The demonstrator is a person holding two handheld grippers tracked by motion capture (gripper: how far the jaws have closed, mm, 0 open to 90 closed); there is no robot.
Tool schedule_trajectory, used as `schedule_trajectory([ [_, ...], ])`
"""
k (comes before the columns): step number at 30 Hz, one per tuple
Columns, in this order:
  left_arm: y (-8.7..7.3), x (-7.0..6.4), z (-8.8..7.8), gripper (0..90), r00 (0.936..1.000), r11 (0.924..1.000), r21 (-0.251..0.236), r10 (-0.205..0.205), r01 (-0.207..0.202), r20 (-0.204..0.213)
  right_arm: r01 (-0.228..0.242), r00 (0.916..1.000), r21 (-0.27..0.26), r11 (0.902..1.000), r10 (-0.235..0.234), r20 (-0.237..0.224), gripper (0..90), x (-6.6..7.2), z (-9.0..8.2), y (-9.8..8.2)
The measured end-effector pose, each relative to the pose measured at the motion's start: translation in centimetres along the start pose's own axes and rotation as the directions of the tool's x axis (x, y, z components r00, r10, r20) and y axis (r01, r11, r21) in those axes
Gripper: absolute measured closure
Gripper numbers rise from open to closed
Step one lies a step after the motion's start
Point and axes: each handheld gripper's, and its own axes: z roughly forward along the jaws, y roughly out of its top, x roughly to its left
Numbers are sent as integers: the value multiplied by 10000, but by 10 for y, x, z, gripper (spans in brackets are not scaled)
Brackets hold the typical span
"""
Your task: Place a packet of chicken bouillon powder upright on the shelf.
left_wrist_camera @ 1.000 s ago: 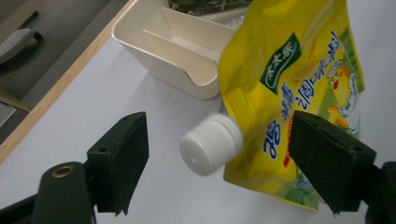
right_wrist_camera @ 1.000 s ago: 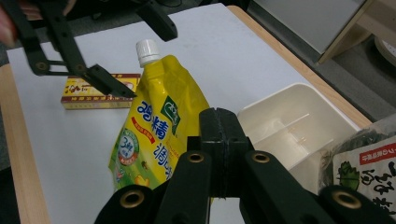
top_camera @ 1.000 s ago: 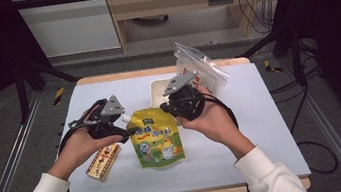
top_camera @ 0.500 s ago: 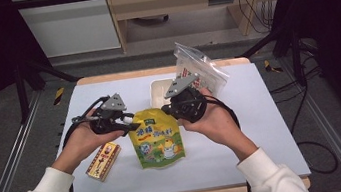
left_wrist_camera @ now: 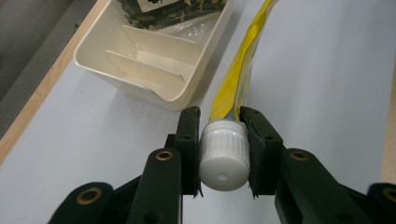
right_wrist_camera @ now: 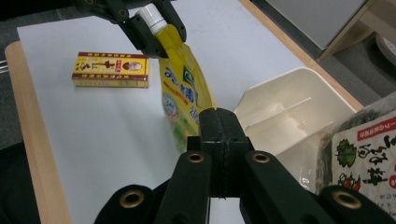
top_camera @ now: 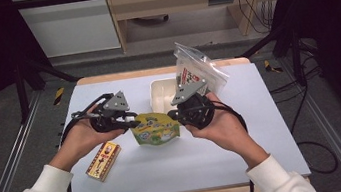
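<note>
Two claws on one yellow pouch point(top_camera: 157, 128), left claw point(left_wrist_camera: 223, 140) just closed, clamping its white cap point(left_wrist_camera: 223, 156), right claw point(right_wrist_camera: 219, 140) clenched on its edge, pinch hidden.

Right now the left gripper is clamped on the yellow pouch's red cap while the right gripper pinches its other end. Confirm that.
Not quite: the cap is white, not red, as the left gripper view shows. The rest holds: the left gripper is clamped on it, and the right gripper pinches the yellow pouch at its other end.
</note>
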Motion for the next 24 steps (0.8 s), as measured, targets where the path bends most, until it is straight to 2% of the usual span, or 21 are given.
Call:
schedule_trajectory([
  [5,4,-4,1,693,9999,9999,-80,120,-120,42,-105,9999,75,9999,106,-112,899,-5,-3,-5],
  [7,5,-3,1,695,9999,9999,-106,87,-86,62,-129,9997,56,9999,130,-200,826,-9,-3,-6],
  [9,5,-3,1,694,9999,9999,-133,74,-73,88,-103,9997,52,9999,104,-203,804,-10,-3,-6],
  [13,5,-3,2,695,9999,9999,-157,72,-70,106,166,9997,43,9999,-165,-181,676,-15,-2,-3],
  [15,5,-3,2,695,9999,9998,-160,90,-88,111,292,9994,122,9995,-290,-193,649,-16,-1,-2],
  [16,6,-3,2,695,9999,9998,-177,88,-86,108,332,9991,107,9994,-329,-284,598,-17,1,0],
  [24,6,-3,2,695,9998,9997,-206,103,-100,147,501,9962,377,9980,-473,-726,512,-17,14,6],
])
